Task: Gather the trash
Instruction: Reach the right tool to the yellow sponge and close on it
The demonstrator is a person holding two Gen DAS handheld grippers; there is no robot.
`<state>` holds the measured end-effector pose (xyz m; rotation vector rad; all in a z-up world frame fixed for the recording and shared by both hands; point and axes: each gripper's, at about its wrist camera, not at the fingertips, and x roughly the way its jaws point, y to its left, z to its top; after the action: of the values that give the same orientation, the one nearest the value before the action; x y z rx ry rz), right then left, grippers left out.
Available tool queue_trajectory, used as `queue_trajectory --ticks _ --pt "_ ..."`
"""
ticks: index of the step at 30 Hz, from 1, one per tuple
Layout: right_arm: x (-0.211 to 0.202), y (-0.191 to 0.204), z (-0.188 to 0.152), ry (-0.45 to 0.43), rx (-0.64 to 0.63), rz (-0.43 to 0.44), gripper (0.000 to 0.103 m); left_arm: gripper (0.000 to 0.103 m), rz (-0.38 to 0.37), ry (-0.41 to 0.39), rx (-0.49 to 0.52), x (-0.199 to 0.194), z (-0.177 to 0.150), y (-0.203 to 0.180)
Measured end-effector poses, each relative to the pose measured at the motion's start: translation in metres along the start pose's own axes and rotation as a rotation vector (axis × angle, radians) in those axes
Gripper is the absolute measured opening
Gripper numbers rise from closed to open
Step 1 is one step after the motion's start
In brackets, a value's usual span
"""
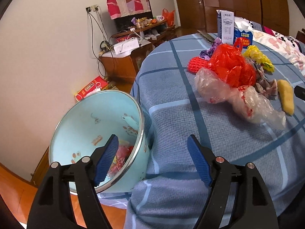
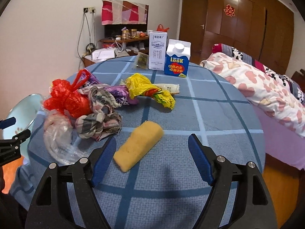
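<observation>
A light blue bin [image 1: 82, 126] stands beside the round table with its blue checked cloth [image 1: 171, 133], and some red and yellow trash lies at its bottom. My left gripper [image 1: 152, 141] hangs open over the table edge next to the bin's rim, nothing between its fingers. On the table lie a red plastic bag [image 2: 66, 99], a clear plastic bag [image 2: 57, 139], a crumpled plaid cloth [image 2: 99, 122], a yellow wrapper [image 2: 148, 89] and a yellow sponge [image 2: 139, 147]. My right gripper [image 2: 152, 143] stands open just in front of the sponge, apart from it.
Two milk cartons, a white one [image 2: 157, 51] and a blue one [image 2: 177, 59], stand at the table's far side. A bed with a floral quilt [image 2: 257, 87] lies to the right. A cluttered wooden cabinet [image 1: 124, 57] stands against the far wall, and the floor is orange wood.
</observation>
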<state>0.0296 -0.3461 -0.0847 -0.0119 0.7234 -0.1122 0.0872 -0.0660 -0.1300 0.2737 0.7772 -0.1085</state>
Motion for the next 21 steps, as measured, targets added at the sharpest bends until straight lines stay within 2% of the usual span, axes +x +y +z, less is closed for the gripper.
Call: queue_trajectory --ticks 6,7,8,9,11,15,21 --pt "0.022 0.006 0.006 0.064 0.009 0.001 0.076 0.073 -0.012 -0.011 -0.024 -0.004 0.010 0.002" --pt "0.027 0.008 0.005 0.088 0.008 0.004 0.070 0.073 -0.018 -0.017 -0.025 -0.006 0.012 0.001" --pt "0.032 0.009 0.005 0.109 0.011 0.012 0.050 0.073 -0.022 -0.022 -0.026 -0.008 0.013 0.000" --pt "0.036 0.009 0.003 0.136 0.013 0.033 0.042 0.073 -0.030 -0.028 -0.026 -0.011 0.015 -0.001" --pt "0.034 0.009 0.002 0.138 0.013 0.057 0.032 0.073 -0.046 -0.035 -0.027 -0.015 0.018 -0.005" --pt "0.013 0.007 0.000 0.094 -0.006 0.074 0.028 0.073 -0.088 -0.051 -0.024 -0.023 0.024 -0.019" --pt "-0.013 -0.018 -0.008 0.046 -0.024 0.000 0.028 0.074 -0.146 -0.061 -0.017 -0.029 0.033 -0.046"
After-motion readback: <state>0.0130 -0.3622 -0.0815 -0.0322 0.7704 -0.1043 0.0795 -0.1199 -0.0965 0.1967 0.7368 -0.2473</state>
